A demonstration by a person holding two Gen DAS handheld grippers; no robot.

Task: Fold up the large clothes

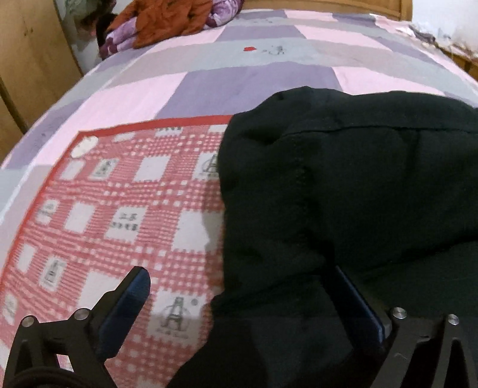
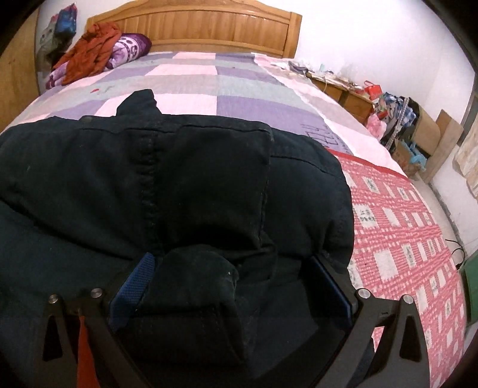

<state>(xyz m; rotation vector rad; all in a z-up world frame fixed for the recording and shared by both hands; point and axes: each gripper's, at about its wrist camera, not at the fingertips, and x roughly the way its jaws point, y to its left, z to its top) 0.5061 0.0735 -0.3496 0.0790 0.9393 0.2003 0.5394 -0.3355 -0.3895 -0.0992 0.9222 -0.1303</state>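
A large black garment [image 1: 343, 185] lies bunched on the bed, over a red-and-white checked cloth [image 1: 119, 215]. My left gripper [image 1: 243, 295] is open wide at the garment's left edge. Its left finger [image 1: 134, 292] hangs over the checked cloth, and its right finger [image 1: 352, 298] is against the black fabric. In the right wrist view the black garment [image 2: 179, 179] fills the middle, with a seam and a pocket-like panel showing. My right gripper [image 2: 236, 277] stands wide open, and a raised fold of the black fabric sits between its blue pads [image 2: 137, 280].
The bed has a pink, purple and grey patchwork sheet [image 2: 194, 80] and a wooden headboard [image 2: 209, 27]. An orange garment [image 2: 89, 50] and a purple blanket [image 2: 131, 47] lie at its far left. A cluttered bedside unit [image 2: 352, 92] and boxes [image 2: 418, 131] stand to the right, and a wooden wardrobe [image 1: 30, 59] to the left.
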